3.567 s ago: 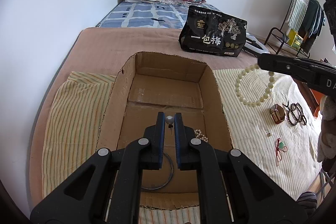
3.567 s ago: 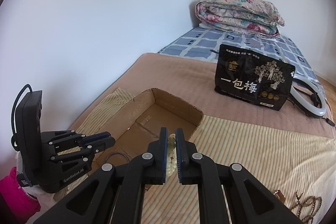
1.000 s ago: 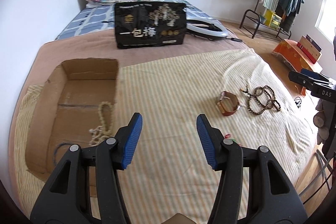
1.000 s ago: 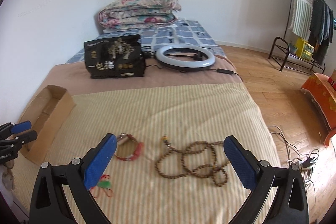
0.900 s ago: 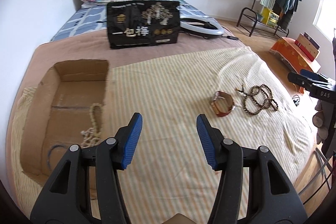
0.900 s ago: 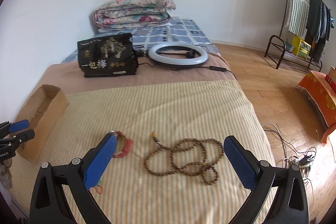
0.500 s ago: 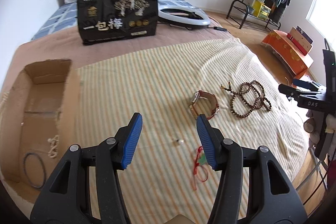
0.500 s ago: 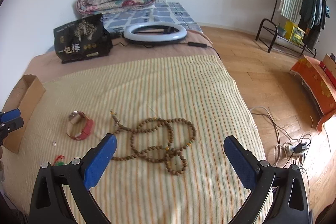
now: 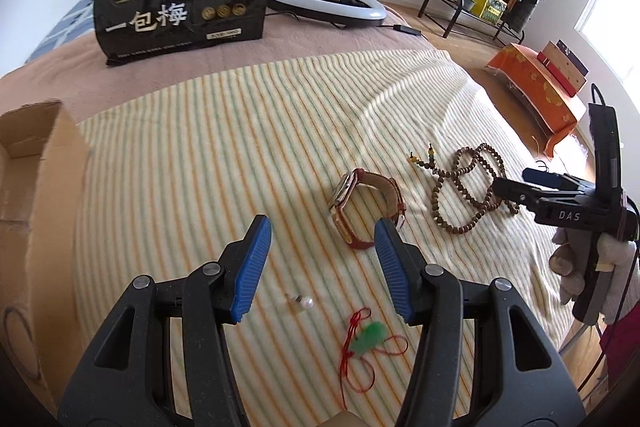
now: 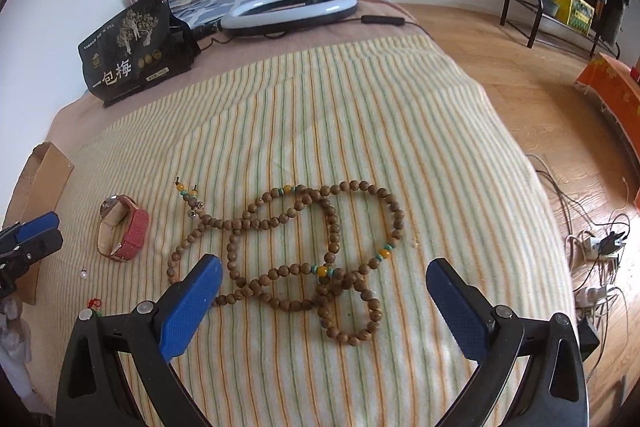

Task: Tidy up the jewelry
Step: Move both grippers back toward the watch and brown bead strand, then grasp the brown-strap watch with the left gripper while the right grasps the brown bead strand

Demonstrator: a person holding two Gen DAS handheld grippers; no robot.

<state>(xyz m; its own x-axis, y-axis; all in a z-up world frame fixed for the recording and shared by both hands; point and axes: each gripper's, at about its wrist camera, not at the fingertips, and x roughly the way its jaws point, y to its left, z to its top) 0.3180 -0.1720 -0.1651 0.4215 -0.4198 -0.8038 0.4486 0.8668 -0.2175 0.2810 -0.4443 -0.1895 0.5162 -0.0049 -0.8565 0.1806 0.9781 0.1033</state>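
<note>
Here both grippers' fingers gape empty: left gripper (image 9: 322, 263) above a pearl earring (image 9: 305, 303), right gripper (image 10: 322, 291) over the bead necklace (image 10: 304, 251), sprawled left-right.

Black gripper (image 9: 322, 267), ribbed blue pads (image 9: 252, 267)

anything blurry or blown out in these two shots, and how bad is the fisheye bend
Left wrist view: the pearl and green pendant near the open left tool look soft, and the window is blown out. Right wrist view: the bead necklace is sharp, the striped blanket bulges, and corners go black.
</note>
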